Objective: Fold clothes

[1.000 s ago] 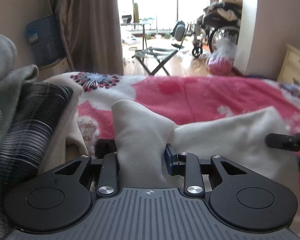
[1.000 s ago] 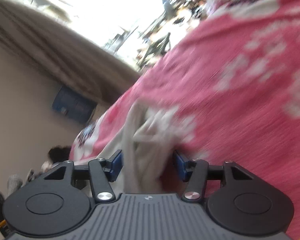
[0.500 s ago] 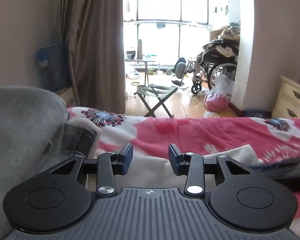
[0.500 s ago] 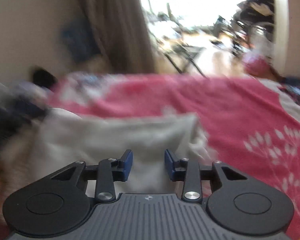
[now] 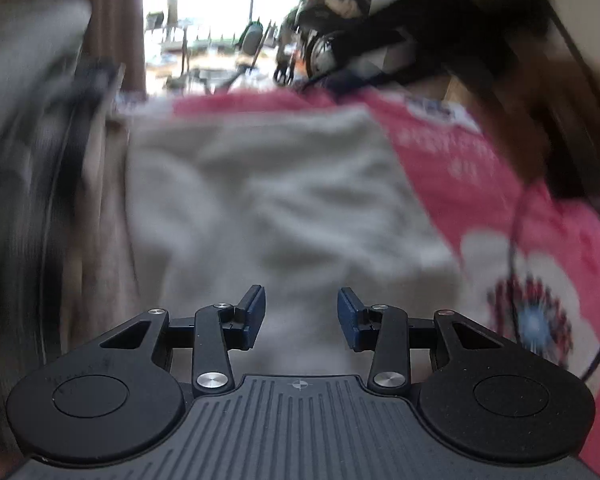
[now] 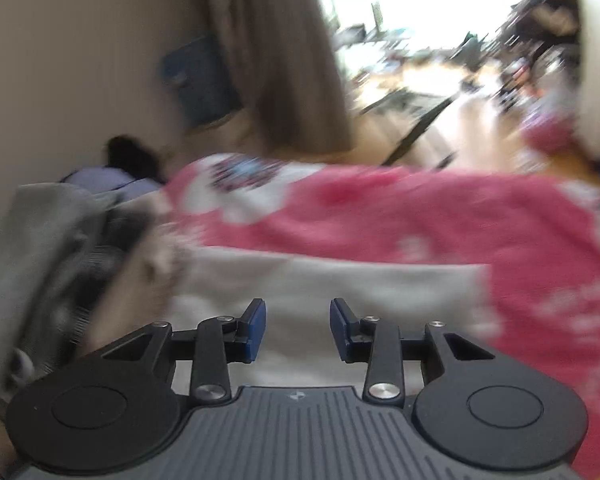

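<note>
A cream garment (image 5: 284,200) lies spread flat on the pink floral bedspread (image 5: 480,168). My left gripper (image 5: 302,312) hovers over its near part, open, with nothing between the blue pads (image 5: 256,312). In the right wrist view the same cream garment (image 6: 340,284) stretches across the bedspread (image 6: 420,216) below my right gripper (image 6: 298,326), which is also open and holds nothing. Both views are blurred by motion.
A pile of grey and dark striped clothes (image 5: 28,120) sits left of the garment, also seen as a grey heap (image 6: 40,248). A dark blurred shape (image 5: 440,32) crosses the left view's upper right. Beyond the bed are a brown curtain (image 6: 284,60) and a bright window.
Both grippers had cream cloth between their fingers a second ago and have let it go. The left view has swung down over the garment. The right view has rolled level and risen.
</note>
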`<move>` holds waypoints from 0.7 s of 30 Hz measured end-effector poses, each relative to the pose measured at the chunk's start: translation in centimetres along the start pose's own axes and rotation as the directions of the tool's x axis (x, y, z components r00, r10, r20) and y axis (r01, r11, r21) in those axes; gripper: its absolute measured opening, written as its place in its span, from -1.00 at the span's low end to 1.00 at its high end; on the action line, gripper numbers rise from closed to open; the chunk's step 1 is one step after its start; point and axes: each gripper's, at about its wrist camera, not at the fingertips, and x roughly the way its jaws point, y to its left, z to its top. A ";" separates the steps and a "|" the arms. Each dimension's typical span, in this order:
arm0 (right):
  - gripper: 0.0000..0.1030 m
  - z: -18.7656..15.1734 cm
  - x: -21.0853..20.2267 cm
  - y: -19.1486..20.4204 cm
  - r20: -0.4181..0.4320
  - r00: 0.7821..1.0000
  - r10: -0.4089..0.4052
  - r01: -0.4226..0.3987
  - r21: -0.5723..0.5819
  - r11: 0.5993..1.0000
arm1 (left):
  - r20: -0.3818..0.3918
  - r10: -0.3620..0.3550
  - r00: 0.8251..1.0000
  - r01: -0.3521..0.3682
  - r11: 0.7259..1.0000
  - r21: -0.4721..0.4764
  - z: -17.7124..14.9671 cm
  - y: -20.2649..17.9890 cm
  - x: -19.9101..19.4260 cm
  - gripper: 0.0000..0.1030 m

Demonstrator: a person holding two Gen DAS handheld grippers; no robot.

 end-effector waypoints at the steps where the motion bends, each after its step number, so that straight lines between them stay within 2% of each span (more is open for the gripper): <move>1: -0.24 0.3 1.4 0.8 -0.022 0.999 0.027 -0.027 0.012 1.000 | -0.005 -0.001 1.000 0.001 1.000 -0.014 -0.8 0.1 -0.1 -0.23; 4: -0.24 0.9 6.2 3.1 -0.082 0.991 0.106 -0.101 0.069 0.993 | 0.016 -0.017 1.000 0.018 0.997 -0.073 -2.2 0.7 -0.5 -0.23; 7: -0.25 1.0 11.1 4.0 -0.099 0.989 0.111 -0.094 0.158 0.983 | 0.025 -0.024 0.999 0.026 0.993 -0.113 -2.4 1.1 -0.7 -0.23; 9: -0.27 0.7 13.2 4.0 -0.079 0.996 0.045 -0.028 0.197 0.980 | 0.038 -0.020 0.999 0.024 0.994 -0.111 -2.8 1.1 -0.7 -0.23; 12: -0.27 0.4 13.0 1.5 0.024 0.999 0.031 -0.038 0.330 0.943 | 0.055 -0.015 0.998 0.020 0.996 -0.083 -3.4 0.8 -1.0 -0.23; 15: -0.25 0.2 10.2 -1.0 0.106 0.994 -0.029 -0.017 0.411 0.911 | 0.074 -0.023 0.997 0.028 0.998 -0.064 -3.7 0.8 -1.2 -0.22; 17: -0.22 0.5 7.0 -3.2 0.137 0.991 -0.005 -0.054 0.422 0.905 | 0.087 -0.032 0.996 0.038 0.997 -0.073 -3.9 1.0 -1.3 -0.22; 18: -0.22 0.7 5.2 -4.2 0.144 0.990 0.014 -0.074 0.418 0.906 | 0.094 -0.036 0.995 0.044 0.996 -0.082 -3.9 1.1 -1.4 -0.22; 21: -0.22 1.2 -1.5 -5.9 0.140 0.987 0.082 -0.122 0.301 0.946 | 0.110 -0.048 0.993 0.058 0.994 -0.087 -4.1 1.2 -1.5 -0.22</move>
